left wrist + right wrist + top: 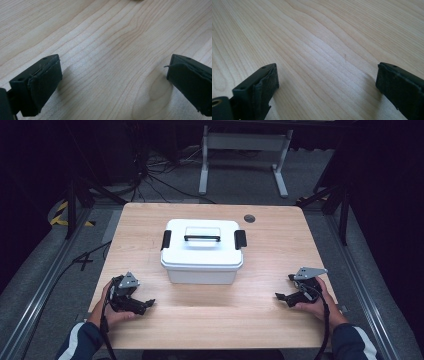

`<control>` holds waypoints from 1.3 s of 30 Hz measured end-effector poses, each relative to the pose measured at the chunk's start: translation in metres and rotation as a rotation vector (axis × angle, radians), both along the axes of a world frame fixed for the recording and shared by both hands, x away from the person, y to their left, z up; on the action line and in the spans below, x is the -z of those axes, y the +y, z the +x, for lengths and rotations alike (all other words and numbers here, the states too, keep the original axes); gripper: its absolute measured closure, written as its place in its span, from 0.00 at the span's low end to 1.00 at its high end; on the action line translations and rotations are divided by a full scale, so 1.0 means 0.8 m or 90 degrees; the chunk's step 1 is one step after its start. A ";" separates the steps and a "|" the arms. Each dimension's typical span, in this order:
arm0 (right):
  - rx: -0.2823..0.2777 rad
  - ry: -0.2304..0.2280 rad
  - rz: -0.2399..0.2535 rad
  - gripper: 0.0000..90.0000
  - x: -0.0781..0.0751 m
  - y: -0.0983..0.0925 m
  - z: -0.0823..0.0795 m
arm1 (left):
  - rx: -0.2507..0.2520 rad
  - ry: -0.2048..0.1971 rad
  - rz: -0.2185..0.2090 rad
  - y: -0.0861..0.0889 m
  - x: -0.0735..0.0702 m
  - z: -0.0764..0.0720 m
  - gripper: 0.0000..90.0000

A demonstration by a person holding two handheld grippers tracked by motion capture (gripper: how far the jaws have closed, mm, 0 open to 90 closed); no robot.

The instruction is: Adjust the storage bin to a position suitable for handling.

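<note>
Two hand-held grippers rest low on a pale wooden counter [210, 320], one at each near corner, seen from the high view. Left gripper [146, 304] and right gripper [281, 296] both point inward toward the middle. Between them and farther back stands a white plastic box [202, 251] with its lid on, a dark carry handle [202, 238] lying flat across the top, and a black latch [166, 239] on the left end and another on the right [240, 239]. Both grippers sit well apart from the box, touching nothing.

Left gripper view: its jaws stand wide apart, empty, with bare wood grain between them.

Right gripper view: the same, jaws spread wide over bare wood, holding nothing.

Judging from this, the work has not yet begun; it is the starting pose. Next, each gripper likely needs to travel forward and inward to the box, probably toward the side latches or the handle, staying open until lined up.
</note>
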State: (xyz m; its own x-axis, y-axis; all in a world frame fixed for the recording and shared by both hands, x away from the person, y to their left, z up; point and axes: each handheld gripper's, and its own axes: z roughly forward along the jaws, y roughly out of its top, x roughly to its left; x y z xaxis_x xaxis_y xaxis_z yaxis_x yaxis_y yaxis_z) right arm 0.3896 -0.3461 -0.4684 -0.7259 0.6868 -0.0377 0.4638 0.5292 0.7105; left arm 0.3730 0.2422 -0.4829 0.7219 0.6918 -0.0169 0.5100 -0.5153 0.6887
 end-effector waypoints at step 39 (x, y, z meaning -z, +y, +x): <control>-0.139 -0.069 -0.157 0.43 -0.209 0.070 0.042 | 0.002 -0.002 -0.003 0.000 0.000 0.002 0.00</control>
State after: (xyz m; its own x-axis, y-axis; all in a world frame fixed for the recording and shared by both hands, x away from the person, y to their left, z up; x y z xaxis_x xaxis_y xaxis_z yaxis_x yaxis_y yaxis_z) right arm 0.4231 -0.2903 -0.3011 -0.8373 0.4760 -0.2689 0.2490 0.7699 0.5876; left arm 0.3743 0.2425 -0.4833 0.7243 0.6893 -0.0180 0.5063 -0.5140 0.6925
